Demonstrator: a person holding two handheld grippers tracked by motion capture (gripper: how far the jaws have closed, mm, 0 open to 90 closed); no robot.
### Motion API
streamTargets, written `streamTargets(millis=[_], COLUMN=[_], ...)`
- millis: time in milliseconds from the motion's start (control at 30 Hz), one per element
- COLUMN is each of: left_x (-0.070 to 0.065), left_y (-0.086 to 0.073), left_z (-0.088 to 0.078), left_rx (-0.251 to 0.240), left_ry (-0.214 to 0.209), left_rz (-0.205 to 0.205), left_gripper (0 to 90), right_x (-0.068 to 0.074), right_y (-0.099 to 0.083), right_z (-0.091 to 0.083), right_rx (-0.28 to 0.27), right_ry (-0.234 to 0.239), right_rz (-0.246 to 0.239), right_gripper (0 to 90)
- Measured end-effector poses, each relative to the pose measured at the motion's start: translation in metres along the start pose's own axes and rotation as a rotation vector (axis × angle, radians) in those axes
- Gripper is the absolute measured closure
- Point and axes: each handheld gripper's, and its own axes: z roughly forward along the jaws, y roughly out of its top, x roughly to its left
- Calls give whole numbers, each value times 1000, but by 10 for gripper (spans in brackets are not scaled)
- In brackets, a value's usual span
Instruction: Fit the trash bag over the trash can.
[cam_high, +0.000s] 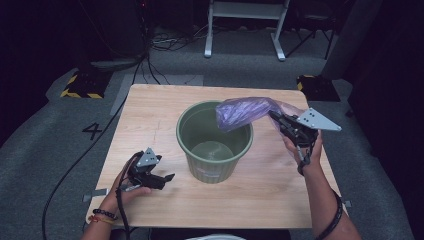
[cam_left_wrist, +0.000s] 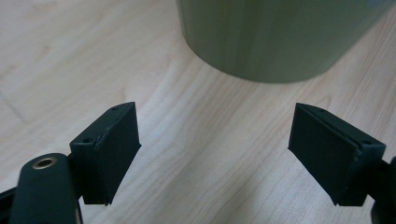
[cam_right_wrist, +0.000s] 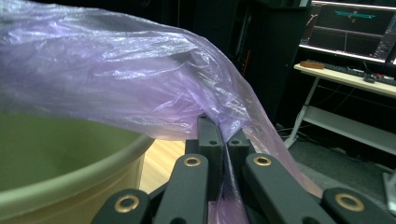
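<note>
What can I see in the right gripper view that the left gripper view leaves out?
The right gripper view alone gives the purple plastic bag, pinched between the right gripper, and a desk with screens behind. The left gripper view alone gives the left gripper, its jaws wide apart with nothing between them, above the bare wooden table. Both share the green bin.

Crinkly glossy plastic bag (cam_high: 243, 111); matt bin (cam_high: 214, 159); wood table (cam_high: 150, 112).

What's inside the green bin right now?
The bin looks empty: its bare green floor shows in the high view. The purple bag, pinched in the right tool, hangs over the far right rim and hides that part of the inside wall.
</note>
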Motion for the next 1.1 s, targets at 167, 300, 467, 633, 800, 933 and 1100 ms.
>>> streamTargets(millis=[167,300,467,633,800,933,1100], left_x=[3,2,-1,-8,-12,-14,-12], left_y=[15,29,44,63,78,85,91], left_z=[-20,-35,-55,-68,-68,-66,-63], left_rx=[-56,-101,-179,-241,-286,-305,-314], left_ry=[32,37,45,33,26,38,27], left_rz=[-7,11,18,51,46,63,56], left_gripper=[158,158,158,160,162,162,164], right_x=[8,12,17,21,25,27,30], right_y=[-3,-6,-8,-8,-7,-5,-4], right_z=[5,7,10,11,12,13,15], right_rx=[27,34,44,45,42,44,55], right_ry=[10,17,14,21,34,37,40], right_rz=[-36,-49,-64,-85,-87,-109,-138], right_gripper=[899,899,897,897,897,897,897])
